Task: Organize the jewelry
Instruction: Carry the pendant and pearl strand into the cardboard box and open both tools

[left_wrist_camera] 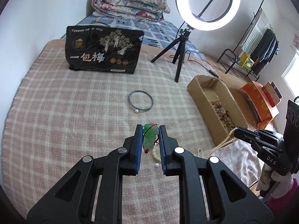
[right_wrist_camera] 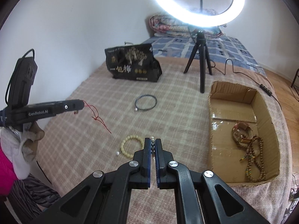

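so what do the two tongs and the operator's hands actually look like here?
Both tongs, left tongs and right tongs, are black plastic linkages with silver pivot bolts and blue ribbed pads. White lettering on the bodies: "GenRobot.AI" on the left, "DAS" on the right. A black cable leaves the left unit. The left hand wears a white glove and pink sleeve.

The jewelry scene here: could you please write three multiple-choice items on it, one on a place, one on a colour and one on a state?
1. Where do the brown bead strings lie?
A. in the cardboard box
B. on the black bag
C. on the quilt

2. What colour is the pendant in the left gripper?
A. blue
B. green
C. white

3. How is the right gripper?
A. wide open
B. shut on a pearl strand
C. out of view

Key: 1 A, they rest on the box floor; 2 B, green stone between the blue pads; 3 B, beads are pinched between its pads.
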